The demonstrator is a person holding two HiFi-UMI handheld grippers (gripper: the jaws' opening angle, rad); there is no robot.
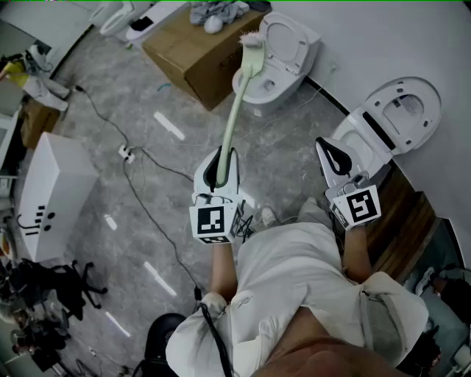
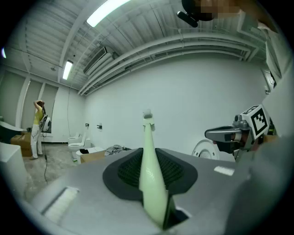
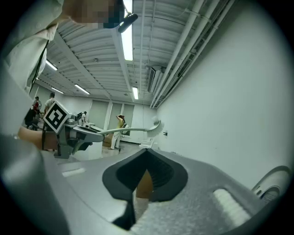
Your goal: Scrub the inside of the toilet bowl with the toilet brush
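**Head view: toilet brush (image 1: 237, 103) aloft in left gripper (image 1: 218, 166), clear of both bowls**

Shows a long, slim handle (image 1: 232, 121), pale green, with a slight bend near its far end. Ends in a small whitish bristle head (image 1: 252, 40). Reaches forward from the gripper over the grey floor (image 1: 132, 147). Overlaps, at the head, the edge of the far toilet (image 1: 283, 66), which stands lid up beside a cardboard box (image 1: 195, 55) topped with crumpled cloth (image 1: 217, 11). Gives no sure reading of height from above. Seen from the left gripper view, sticks straight out into open air against the white wall (image 2: 193, 101), head touching nothing.

Left gripper view: clenched on the near end of the handle, dark ribbed pads (image 2: 177, 172) pressed to either side, jaws parted by no more than the handle's own thickness. Marker cube toward the person in the head view, forearm and white sleeve behind it.

Right gripper (image 1: 333, 156): held off to the right, well apart from the brush and carrying nothing. Hangs just beside the near toilet (image 1: 397, 110), seat and lid both raised, next to a brown wooden platform (image 1: 401, 221). Right gripper view: jaw tips drawn together with nothing between them, only a brown sliver showing through the narrow slit nearer the camera. Catches, off to its left, the other gripper with the brush arching out level from it.
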